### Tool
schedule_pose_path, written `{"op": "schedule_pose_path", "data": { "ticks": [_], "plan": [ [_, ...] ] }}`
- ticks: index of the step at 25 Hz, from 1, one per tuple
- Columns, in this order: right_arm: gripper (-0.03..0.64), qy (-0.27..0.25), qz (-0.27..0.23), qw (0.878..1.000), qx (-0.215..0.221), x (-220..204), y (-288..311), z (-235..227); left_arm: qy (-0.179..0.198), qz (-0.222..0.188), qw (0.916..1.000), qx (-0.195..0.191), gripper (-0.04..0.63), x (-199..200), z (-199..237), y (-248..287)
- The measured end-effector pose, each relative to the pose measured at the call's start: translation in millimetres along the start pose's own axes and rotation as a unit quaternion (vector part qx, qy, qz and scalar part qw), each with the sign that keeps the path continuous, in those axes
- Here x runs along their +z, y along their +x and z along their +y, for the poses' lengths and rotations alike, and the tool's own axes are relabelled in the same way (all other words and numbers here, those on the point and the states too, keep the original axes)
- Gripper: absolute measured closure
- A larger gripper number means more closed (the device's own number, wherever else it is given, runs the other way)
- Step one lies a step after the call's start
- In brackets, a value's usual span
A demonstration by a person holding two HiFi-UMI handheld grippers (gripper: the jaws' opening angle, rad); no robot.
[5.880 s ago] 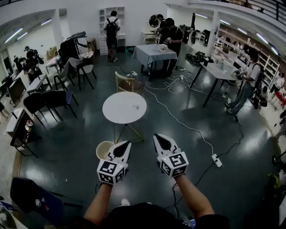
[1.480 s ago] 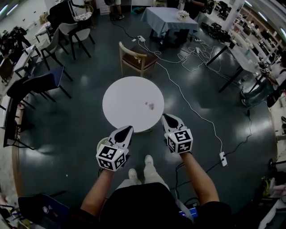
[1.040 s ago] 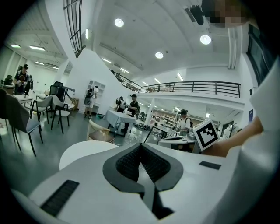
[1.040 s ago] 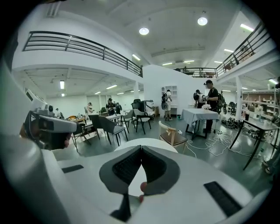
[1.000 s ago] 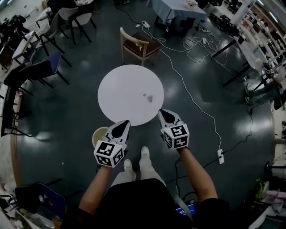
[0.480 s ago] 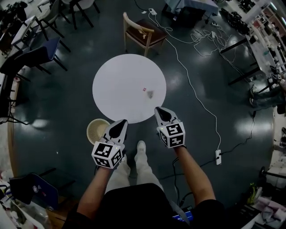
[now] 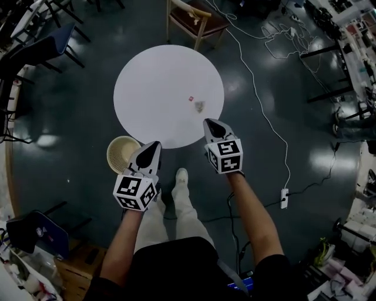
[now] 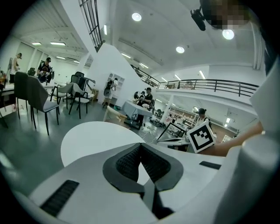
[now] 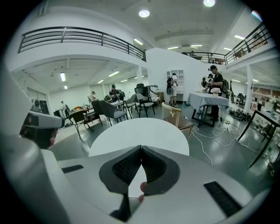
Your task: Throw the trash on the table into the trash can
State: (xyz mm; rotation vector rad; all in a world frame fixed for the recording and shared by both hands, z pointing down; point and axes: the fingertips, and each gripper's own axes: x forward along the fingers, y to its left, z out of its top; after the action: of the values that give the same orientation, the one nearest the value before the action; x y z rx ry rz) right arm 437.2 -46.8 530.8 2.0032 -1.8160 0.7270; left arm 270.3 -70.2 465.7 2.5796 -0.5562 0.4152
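Note:
A round white table [image 7: 153,88] stands in front of me. Two bits of trash lie on its right part: a small red scrap [image 7: 191,98] and a crumpled grey wad [image 7: 200,106]. A beige trash can [image 7: 122,154] stands on the floor at the table's near left. My left gripper [image 7: 154,146] is shut and empty, just right of the can and short of the table's edge. My right gripper [image 7: 210,123], also shut and empty, points at the table's near right rim, a little short of the wad. In both gripper views the table [image 8: 94,140] [image 9: 140,129] lies beyond the touching tips [image 8: 140,144] [image 9: 141,148].
A wooden chair [image 7: 194,14] stands behind the table. A white cable [image 7: 258,106] runs over the dark floor to a power strip [image 7: 284,198] on the right. Dark chairs [image 7: 35,53] stand at the left. My shoe [image 7: 181,175] is near the table's foot.
Both grippers have sunk and come nearer the table's near edge. The table and the trash can now look closer and larger. Both pairs of jaws stay shut.

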Motion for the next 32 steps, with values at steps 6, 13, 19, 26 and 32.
{"op": "schedule_pose_path", "data": {
  "ticks": [6,13,19,26,32],
  "plan": [
    [0.598,-0.002,0.009,1.0,-0.004,-12,35,-15,-0.012,0.003,0.9999,0.003,0.584,-19,9,28],
    [0.598,-0.039,0.039,0.998,-0.004,-38,75,-27,-0.017,0.006,0.9998,0.004,0.584,-40,18,65],
    [0.597,-0.054,0.049,0.997,-0.017,-51,102,-36,-0.037,-0.007,0.9988,0.032,0.584,-50,41,89],
    [0.546,-0.059,0.047,0.997,-0.03,-58,125,-50,-0.036,-0.003,0.9986,0.038,0.584,-62,52,107],
    [0.46,-0.06,0.053,0.997,-0.024,-63,142,-52,-0.047,-0.001,0.9979,0.044,0.584,-74,56,110]
  ]
}}
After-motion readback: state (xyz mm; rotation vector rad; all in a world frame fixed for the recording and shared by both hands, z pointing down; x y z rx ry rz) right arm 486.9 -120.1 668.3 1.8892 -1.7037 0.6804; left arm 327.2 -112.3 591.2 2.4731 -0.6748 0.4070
